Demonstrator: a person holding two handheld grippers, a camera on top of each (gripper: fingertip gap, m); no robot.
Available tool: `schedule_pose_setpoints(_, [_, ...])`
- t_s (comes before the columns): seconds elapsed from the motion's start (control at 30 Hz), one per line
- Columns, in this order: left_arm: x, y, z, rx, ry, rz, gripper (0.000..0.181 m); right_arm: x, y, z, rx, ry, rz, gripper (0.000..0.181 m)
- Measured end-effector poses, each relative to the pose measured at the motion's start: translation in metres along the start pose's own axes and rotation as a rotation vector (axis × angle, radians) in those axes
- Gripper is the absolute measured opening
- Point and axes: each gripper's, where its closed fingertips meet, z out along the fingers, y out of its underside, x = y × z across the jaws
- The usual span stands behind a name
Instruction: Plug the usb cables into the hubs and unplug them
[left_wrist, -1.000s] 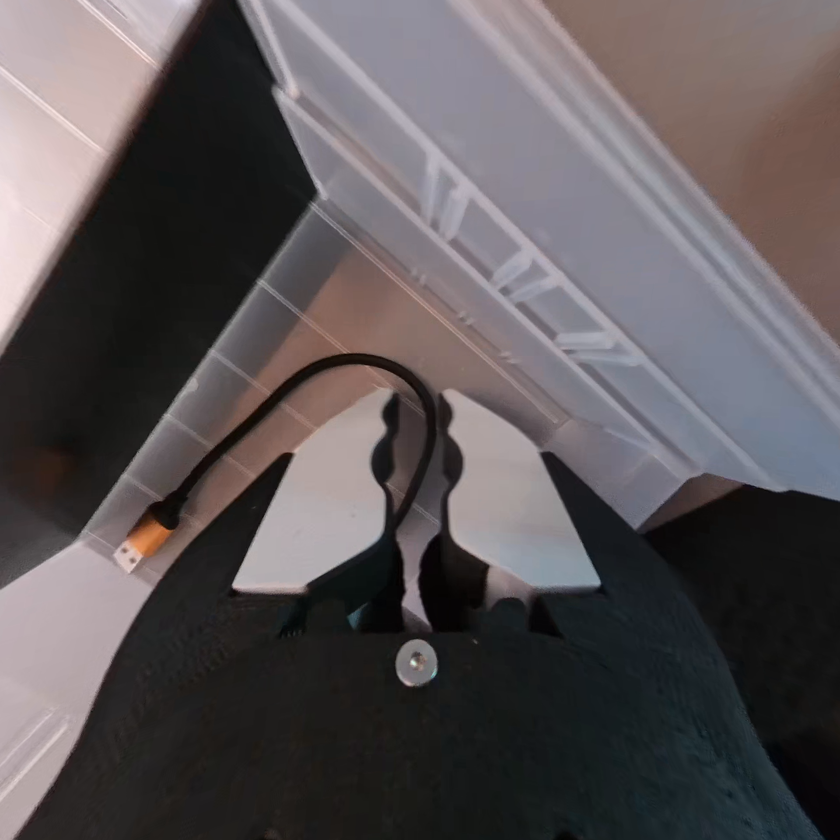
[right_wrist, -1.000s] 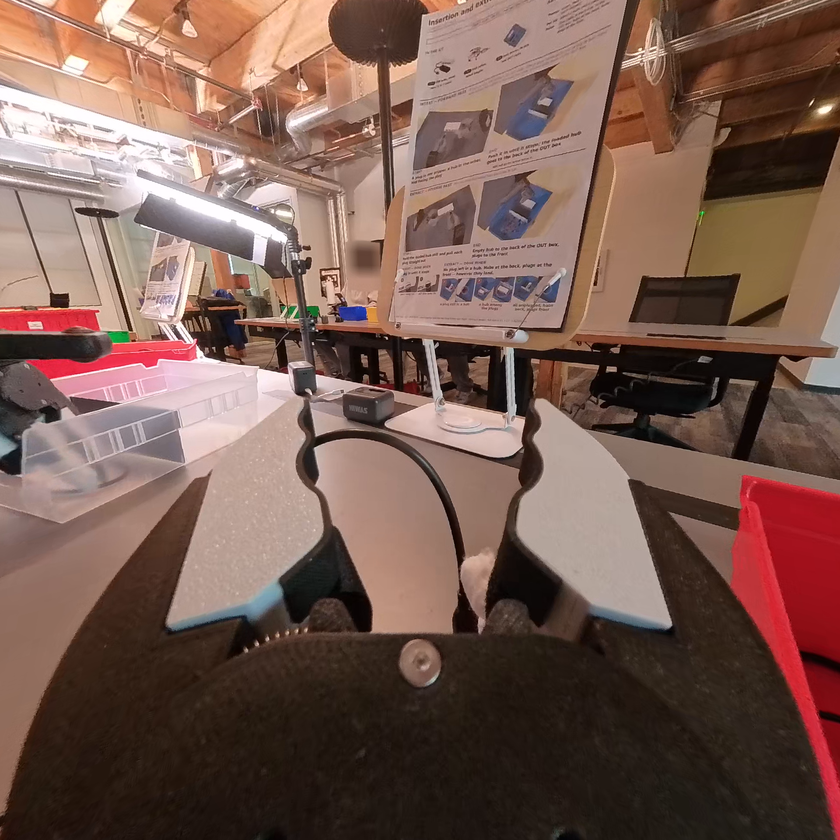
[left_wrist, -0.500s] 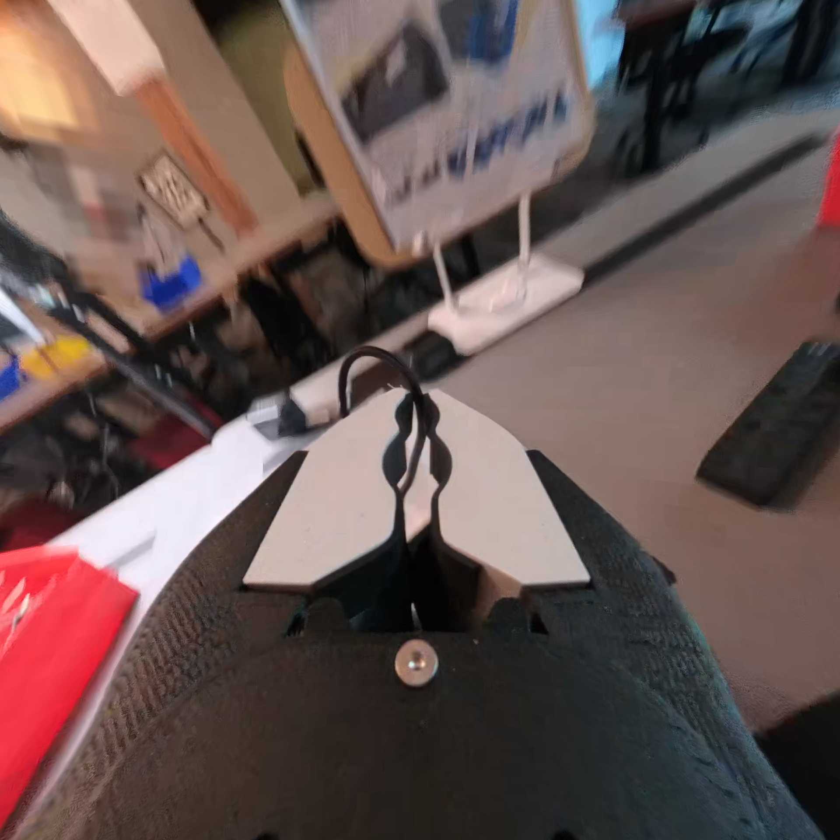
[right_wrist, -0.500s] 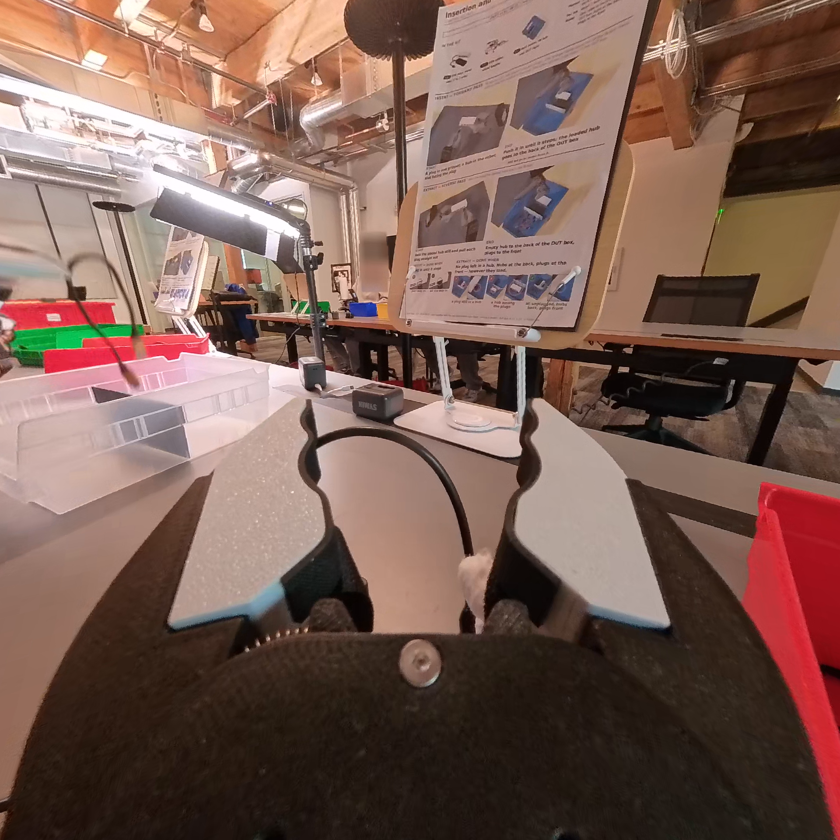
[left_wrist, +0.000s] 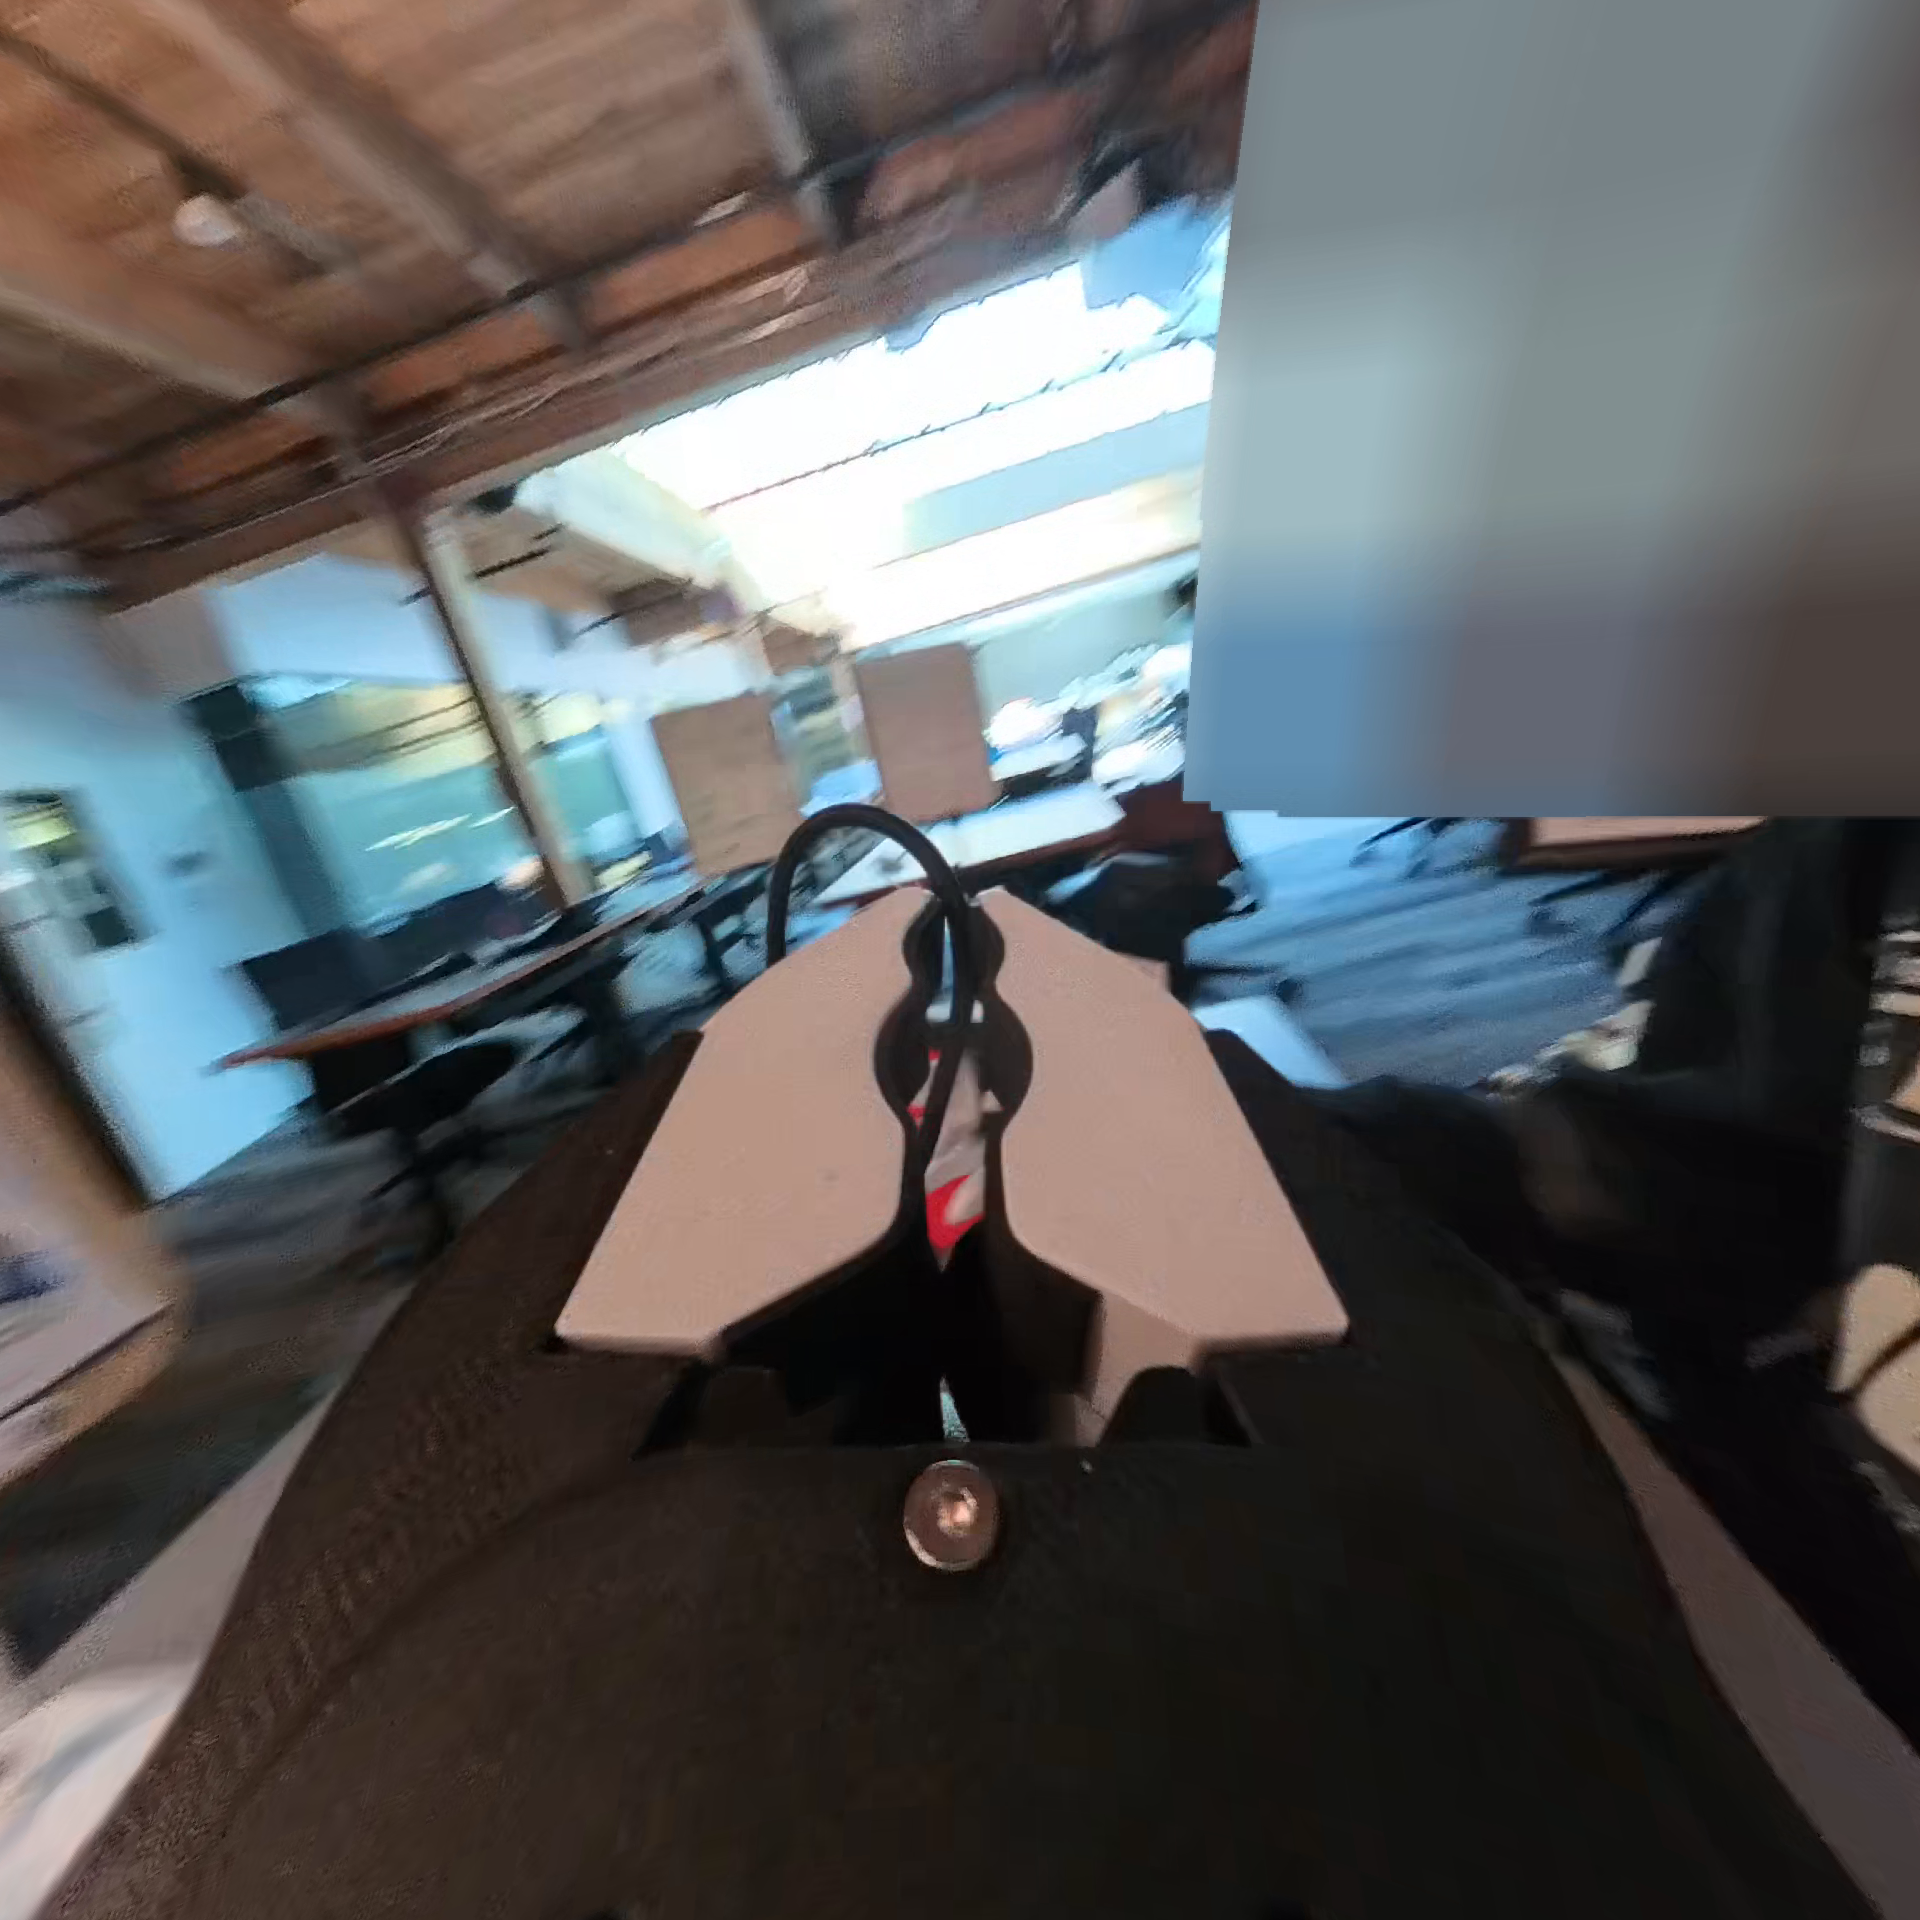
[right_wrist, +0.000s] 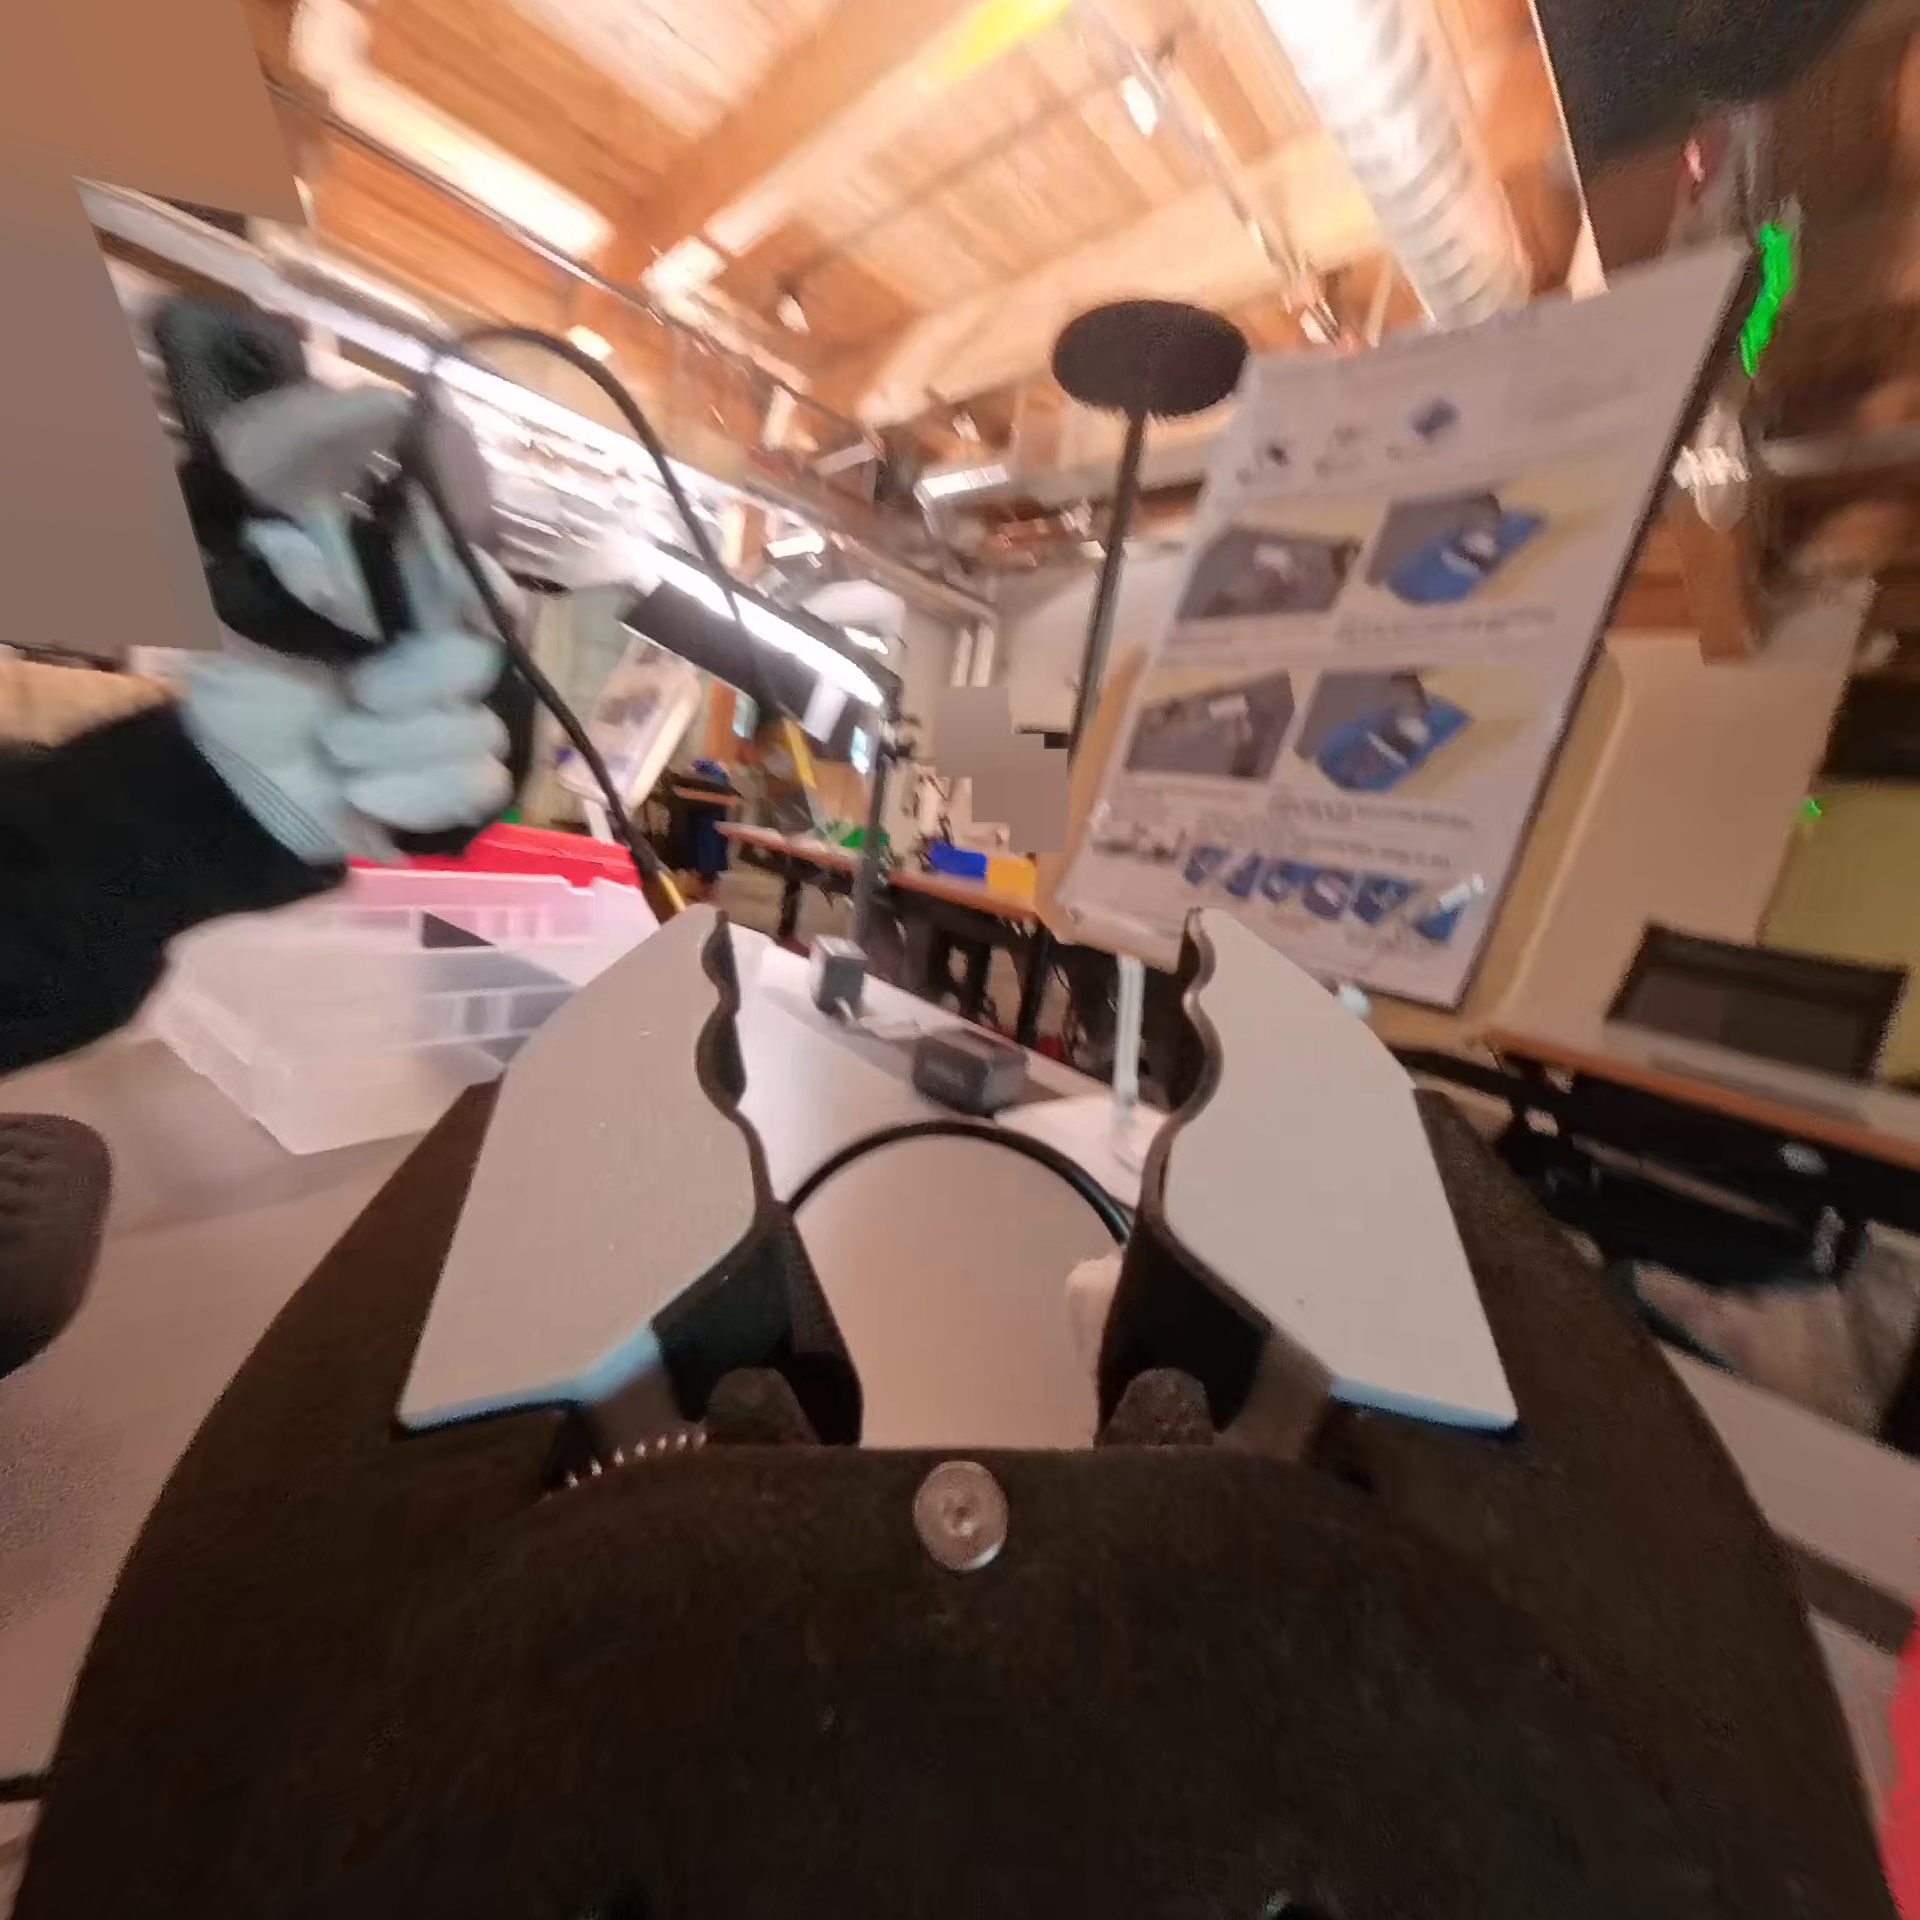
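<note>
Left wrist view, heavily blurred, shows the left hand-held gripper (left_wrist: 951, 914) raised and aimed into the room, its pale fingers pressed together on a thin black usb cable (left_wrist: 940, 1013). The cable runs up the narrow slot between the fingers, arches over the tips and drops out of sight on the left side.

In the right wrist view, the right hand-held gripper (right_wrist: 951, 935) is spread wide with nothing between its fingertips; a second black cable (right_wrist: 956, 1138) loops low across the gap near the finger bases, over the grey tabletop (right_wrist: 935, 1340). At upper left a gloved hand (right_wrist: 364, 732) grips the other gripper's handle, held well above the tabletop, and its cable hangs down in a long curve to a plug with an orange-gold shell (right_wrist: 665, 883). Below it sits a clear plastic divided tray (right_wrist: 343, 1018). A small dark box (right_wrist: 961, 1070) rests farther back, beside an instruction board on a stand (right_wrist: 1382, 665).
</note>
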Motion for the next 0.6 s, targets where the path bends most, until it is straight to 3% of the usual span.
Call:
schedule_pose_setpoints(0.1, [0.011, 0.016, 0.008, 0.192, 0.115, -0.162, 0.003, -0.025, -0.017, -0.001, 0.097, -0.117, -0.033, 0.072])
schedule_pose_setpoints(0.2, [0.014, 0.027, 0.003, 0.322, 0.183, -0.318, 0.004, -0.042, -0.022, -0.001, 0.118, -0.134, -0.189, 0.06])
schedule_pose_setpoints(0.33, [0.008, 0.035, -0.004, 0.418, 0.221, -0.443, 0.004, -0.049, -0.001, 0.005, -0.024, -0.114, -0.361, 0.049])
schedule_pose_setpoints(0.6, [0.017, 0.034, -0.003, 0.449, 0.287, -0.482, 0.004, -0.062, 0.04, 0.019, -0.27, -0.11, -0.35, 0.05])
